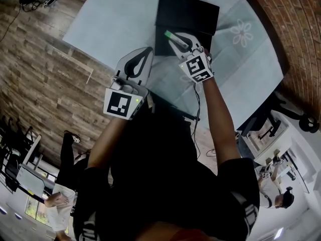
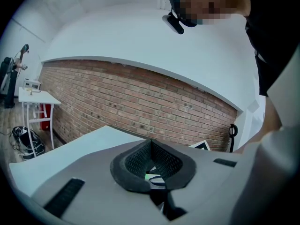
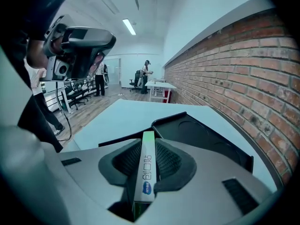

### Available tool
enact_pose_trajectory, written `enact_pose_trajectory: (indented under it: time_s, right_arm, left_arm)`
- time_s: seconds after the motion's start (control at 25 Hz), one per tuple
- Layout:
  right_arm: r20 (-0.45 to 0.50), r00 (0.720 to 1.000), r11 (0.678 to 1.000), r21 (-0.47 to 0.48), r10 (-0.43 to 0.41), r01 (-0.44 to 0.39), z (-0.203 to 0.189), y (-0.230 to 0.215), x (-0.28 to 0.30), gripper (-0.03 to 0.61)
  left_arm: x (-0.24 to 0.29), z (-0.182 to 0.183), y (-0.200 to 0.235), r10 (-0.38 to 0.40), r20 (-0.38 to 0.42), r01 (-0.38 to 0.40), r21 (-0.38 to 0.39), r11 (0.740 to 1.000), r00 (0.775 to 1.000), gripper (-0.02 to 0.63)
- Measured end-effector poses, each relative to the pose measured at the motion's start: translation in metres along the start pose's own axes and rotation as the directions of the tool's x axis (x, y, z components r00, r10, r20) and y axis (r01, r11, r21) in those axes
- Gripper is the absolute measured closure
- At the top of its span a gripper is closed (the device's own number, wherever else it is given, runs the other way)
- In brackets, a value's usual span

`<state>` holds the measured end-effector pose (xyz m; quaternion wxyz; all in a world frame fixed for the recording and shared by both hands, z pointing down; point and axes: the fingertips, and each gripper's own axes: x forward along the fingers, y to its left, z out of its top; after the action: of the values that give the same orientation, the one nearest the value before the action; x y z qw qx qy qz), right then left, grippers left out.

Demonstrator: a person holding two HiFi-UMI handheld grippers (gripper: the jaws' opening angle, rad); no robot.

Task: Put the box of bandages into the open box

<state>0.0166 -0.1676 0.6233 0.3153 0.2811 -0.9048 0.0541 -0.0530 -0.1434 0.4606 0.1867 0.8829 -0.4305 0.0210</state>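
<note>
The box of bandages (image 3: 146, 168) is a slim white box with a green end, standing on edge between the pads of my right gripper (image 3: 148, 146), which is shut on it. In the head view this gripper (image 1: 179, 41) holds the bandage box (image 1: 170, 35) over the near edge of the open black box (image 1: 186, 14). The open box (image 3: 206, 137) lies just beyond the jaws, its moulded inside showing. My left gripper (image 1: 144, 54) hovers to the left over the table, jaws shut with nothing in them. In its own view the left gripper (image 2: 151, 146) points towards the brick wall.
The light blue table (image 1: 115, 19) carries a white flower print (image 1: 242, 33) at the right. A brick wall (image 3: 243, 74) runs along its far side. Wooden floor (image 1: 45, 79) lies to the left. People (image 3: 146, 74), desks and chairs stand far off in the room.
</note>
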Motion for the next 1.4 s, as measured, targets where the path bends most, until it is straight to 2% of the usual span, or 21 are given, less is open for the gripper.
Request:
enact_pose_trajectory:
  time_s: [0.24,0.52,0.72,0.84,1.04,1.2,1.4]
  right_arm:
    - [-0.031,1.0,0.999,-0.036,0.003,-0.004,-0.009,0.0,0.007,0.474]
    - [-0.055,0.998,0.991,-0.137,-0.022,0.015,-0.016,0.004,0.01,0.474]
    - [-0.075,0.996,0.952,-0.306,-0.052,0.027,-0.019,0.011,0.011,0.474]
    - [-0.082,0.995,0.932,-0.362,-0.06,0.026,-0.021,0.016,0.011,0.474]
    - [-0.088,0.994,0.92,-0.391,-0.061,0.022,-0.022,0.018,0.012,0.474]
    - [-0.093,0.994,0.916,-0.401,-0.06,0.018,-0.023,0.019,0.011,0.474]
    - [-0.093,0.993,0.918,-0.394,-0.077,0.035,-0.026,0.014,0.014,0.472]
  left_arm:
    - [0.003,0.0,0.001,0.0,-0.002,0.0,-0.01,1.0,1.0,0.58]
    - [0.002,-0.004,0.002,0.002,-0.011,-0.002,-0.01,1.0,1.0,0.58]
    - [0.002,-0.007,0.003,-0.003,-0.019,0.003,-0.005,1.0,1.0,0.58]
    - [0.003,-0.006,0.004,0.002,-0.01,-0.002,-0.002,1.0,1.0,0.58]
    - [0.003,-0.009,0.002,-0.001,-0.016,0.001,-0.004,1.0,1.0,0.58]
    - [0.006,-0.003,-0.002,0.006,0.023,-0.005,-0.011,1.0,1.0,0.58]
    - [0.006,-0.01,-0.004,0.009,-0.01,-0.009,-0.031,0.999,1.0,0.58]
